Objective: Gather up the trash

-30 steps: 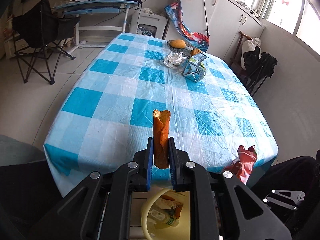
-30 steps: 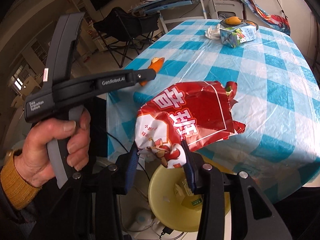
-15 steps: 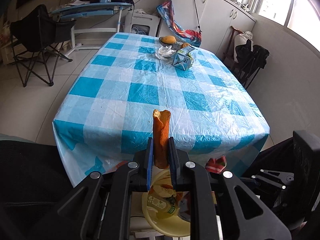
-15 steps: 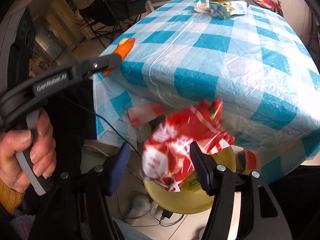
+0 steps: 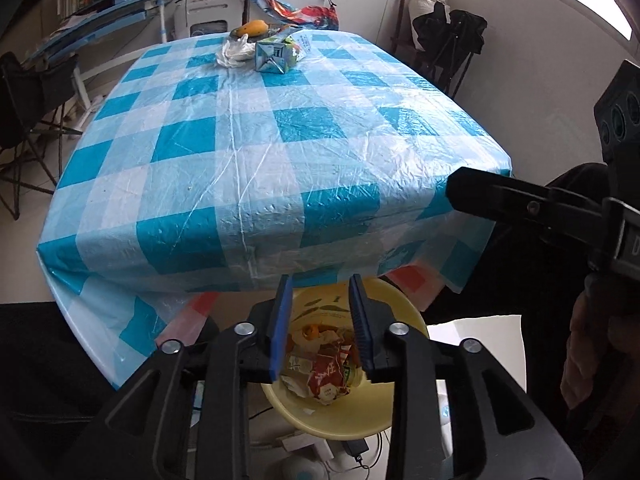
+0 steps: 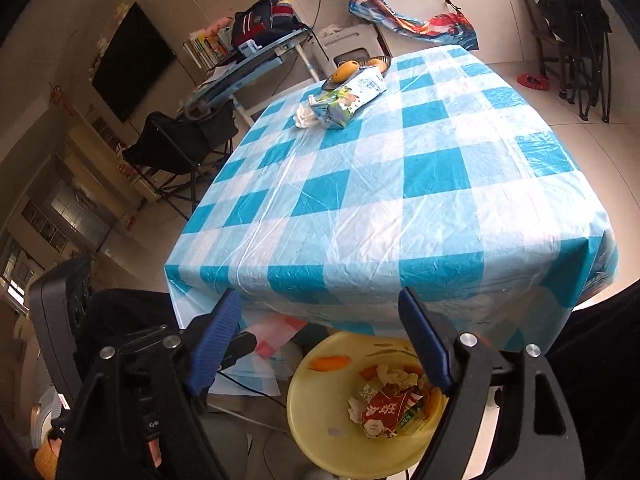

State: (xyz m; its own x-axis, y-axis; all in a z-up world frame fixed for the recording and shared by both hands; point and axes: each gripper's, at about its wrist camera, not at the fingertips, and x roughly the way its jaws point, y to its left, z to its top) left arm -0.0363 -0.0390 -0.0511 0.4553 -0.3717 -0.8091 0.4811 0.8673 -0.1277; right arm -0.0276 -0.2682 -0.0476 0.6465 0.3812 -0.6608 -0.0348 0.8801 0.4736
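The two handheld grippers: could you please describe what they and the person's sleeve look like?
Both are matte black plastic. The left gripper and right gripper each have two flat fingers lined with ribbed blue pads, on angular black arms fastened with round silver bolts. The left one's body bears white lettering. A mustard-yellow sleeve shows at the wrist.

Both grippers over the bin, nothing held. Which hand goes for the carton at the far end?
Probably right. Both the left gripper and right gripper are opening and empty; the carton lies lengthwise toward the right's view, with the tissue beside it.
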